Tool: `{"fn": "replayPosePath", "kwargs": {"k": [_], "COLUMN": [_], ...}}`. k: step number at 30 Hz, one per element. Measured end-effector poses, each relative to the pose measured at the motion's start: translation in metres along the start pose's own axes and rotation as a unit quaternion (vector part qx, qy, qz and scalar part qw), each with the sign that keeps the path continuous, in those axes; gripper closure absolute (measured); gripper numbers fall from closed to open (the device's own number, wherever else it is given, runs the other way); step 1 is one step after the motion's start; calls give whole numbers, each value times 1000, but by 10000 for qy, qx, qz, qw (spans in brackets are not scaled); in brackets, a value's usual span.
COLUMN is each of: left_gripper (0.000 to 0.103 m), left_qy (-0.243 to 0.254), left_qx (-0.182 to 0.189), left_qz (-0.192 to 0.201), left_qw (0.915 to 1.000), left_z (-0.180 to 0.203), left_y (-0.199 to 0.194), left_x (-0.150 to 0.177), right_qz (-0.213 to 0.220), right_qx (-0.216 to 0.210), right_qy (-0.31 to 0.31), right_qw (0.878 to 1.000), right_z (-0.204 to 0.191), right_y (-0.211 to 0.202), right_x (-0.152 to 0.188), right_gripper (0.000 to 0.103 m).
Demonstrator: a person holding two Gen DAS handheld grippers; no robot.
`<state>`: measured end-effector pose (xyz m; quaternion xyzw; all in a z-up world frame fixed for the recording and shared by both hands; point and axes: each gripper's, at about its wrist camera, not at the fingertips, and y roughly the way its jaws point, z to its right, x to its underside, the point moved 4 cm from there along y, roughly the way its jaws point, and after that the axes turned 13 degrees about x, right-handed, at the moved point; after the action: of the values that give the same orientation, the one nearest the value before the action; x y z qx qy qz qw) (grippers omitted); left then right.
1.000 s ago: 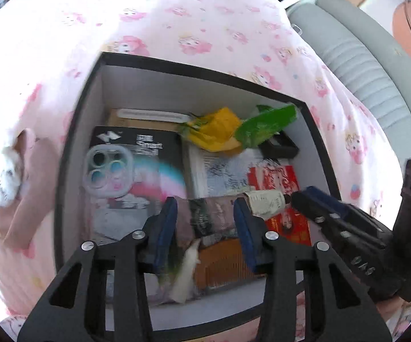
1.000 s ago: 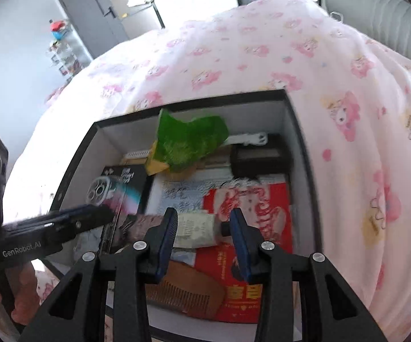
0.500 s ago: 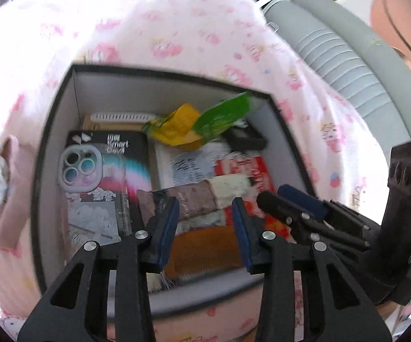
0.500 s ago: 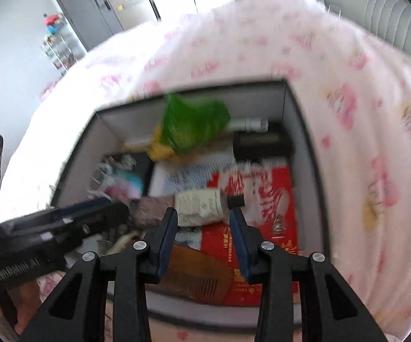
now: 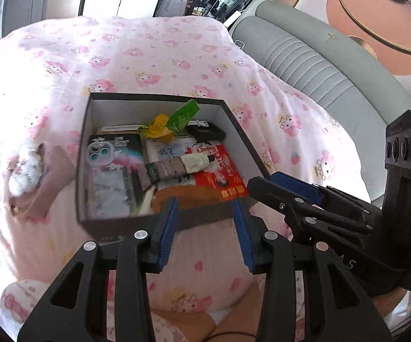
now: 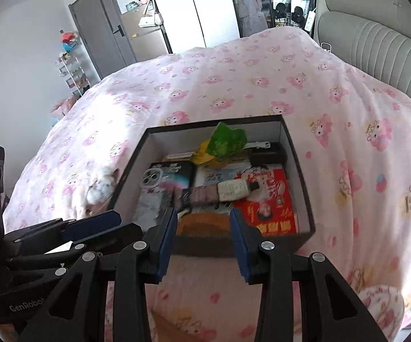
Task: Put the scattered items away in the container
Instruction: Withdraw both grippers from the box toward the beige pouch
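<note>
Both tools, left (image 5: 204,229) and right (image 6: 201,235), have lifted off the box (image 5: 154,222), jaws apart, empty.

Left black two-finger claw with blue pads (image 5: 204,232): jaws parted, nothing between the pads, both fingers in sharp focus. Pitched steeply downward. Empty.

Right black two-finger claw with blue pads (image 6: 202,238): jaws parted to a similar gap, pads bare, nothing gripped. Also pitched steeply downward.

Relative pose: the two claws sit side by side, close together. From the left wrist view the right claw (image 5: 279,185) enters from the lower right, fingers angled up and to the left, black camera housing behind it. From the right wrist view the left claw (image 6: 102,225) enters from the lower left, fingers pointing right.
</note>
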<state>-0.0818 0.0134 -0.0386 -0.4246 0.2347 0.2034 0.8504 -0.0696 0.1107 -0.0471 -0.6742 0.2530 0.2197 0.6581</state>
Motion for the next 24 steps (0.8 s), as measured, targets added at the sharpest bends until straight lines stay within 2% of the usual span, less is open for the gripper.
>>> {"fn": "replayPosePath", "kwargs": {"k": [9,14,16,20,21,24], "left_gripper": [63,63,63,57,57,57], "left_qy": [-144,-531,-784,-1600,-1707,-2036], "left_qx": [-269,-539,-594,-364,-449,-715], "left_qz": [141,389,526,805,846,884], "left_qw": [9994,9964,9938,9832,9807,9724], "left_z": [-12,-47,-66,-117,-128,-167], "left_y": [-48,-85,-101,-124,-127,-134], "left_x": [29,44,51,62,64,69], "right_qz": [113,-91,-261,-651,-734,-856], "right_qx": [-121,-674,-1006,-1748,-1852,-1802], "right_qy": [-311,-556,-622,-622,-643,-739], "right_qw": [9994,9961,9926,9805,9778,9771], "right_z": [-41,-88,-109,-149,-159,-184], "right_y": [-26,-19,-10,11,18,37], "right_x": [23,30,31,32,31,31], "right_gripper": [69,69,69,69,69,69]}}
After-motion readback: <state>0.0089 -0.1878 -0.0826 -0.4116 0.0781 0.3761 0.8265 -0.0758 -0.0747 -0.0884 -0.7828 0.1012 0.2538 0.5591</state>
